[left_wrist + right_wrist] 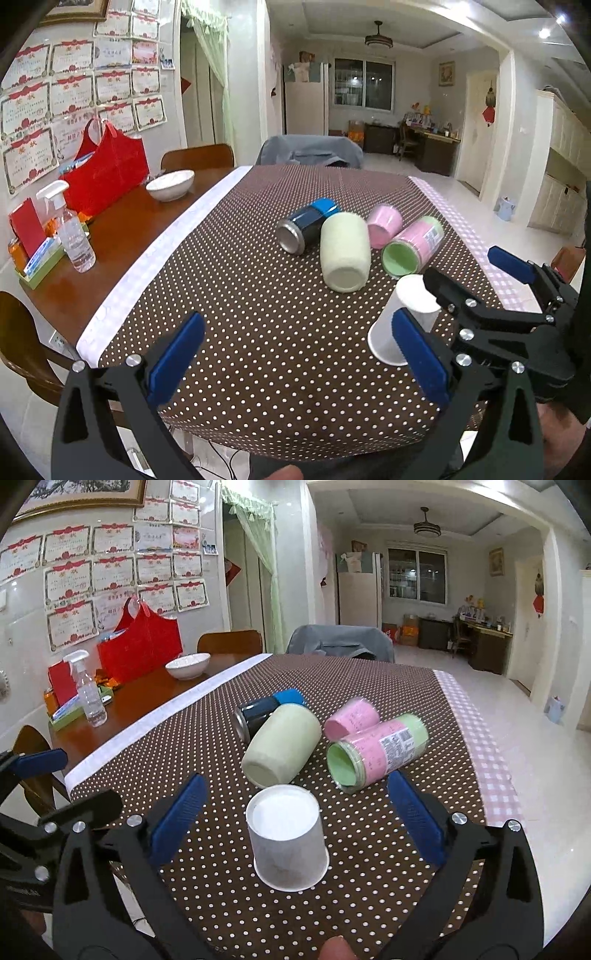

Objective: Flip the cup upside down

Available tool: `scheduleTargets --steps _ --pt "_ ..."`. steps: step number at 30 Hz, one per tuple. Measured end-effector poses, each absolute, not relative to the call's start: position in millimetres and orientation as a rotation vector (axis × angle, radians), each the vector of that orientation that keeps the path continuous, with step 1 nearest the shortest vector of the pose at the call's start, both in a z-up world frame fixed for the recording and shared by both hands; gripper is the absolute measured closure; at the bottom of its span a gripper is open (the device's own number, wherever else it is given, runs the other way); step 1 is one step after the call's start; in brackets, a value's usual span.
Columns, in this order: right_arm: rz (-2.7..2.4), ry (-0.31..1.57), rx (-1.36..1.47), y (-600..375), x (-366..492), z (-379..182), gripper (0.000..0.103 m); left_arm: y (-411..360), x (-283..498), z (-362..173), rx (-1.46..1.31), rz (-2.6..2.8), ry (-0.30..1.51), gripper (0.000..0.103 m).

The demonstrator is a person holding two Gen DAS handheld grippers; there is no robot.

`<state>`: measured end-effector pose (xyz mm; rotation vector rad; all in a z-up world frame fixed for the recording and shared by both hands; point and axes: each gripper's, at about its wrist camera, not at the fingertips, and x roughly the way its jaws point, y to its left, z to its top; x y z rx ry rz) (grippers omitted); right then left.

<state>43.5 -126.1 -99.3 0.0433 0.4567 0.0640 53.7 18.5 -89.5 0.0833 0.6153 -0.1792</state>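
A white paper cup (287, 845) stands upside down on the dotted brown tablecloth (369, 686), rim on the cloth. My right gripper (295, 812) is open, its blue pads on either side of the cup and not touching it. In the left wrist view the cup (402, 319) sits at the right, partly behind the right gripper (480, 277). My left gripper (303, 354) is open and empty over bare cloth to the cup's left.
Several cups lie on their sides beyond the white cup: a cream one (281, 750), a dark can (258, 714), a pink cup (351, 718), a pink-and-green jar (376, 754). A bowl (187, 665), spray bottle (88, 692) and red bag (142, 642) are at far left.
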Motion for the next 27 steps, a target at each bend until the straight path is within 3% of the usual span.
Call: scheduleTargets --steps 27 --pt "-0.036 0.263 0.161 -161.7 -46.7 -19.9 0.006 -9.9 -2.2 -23.3 0.157 -0.139 0.411 0.004"
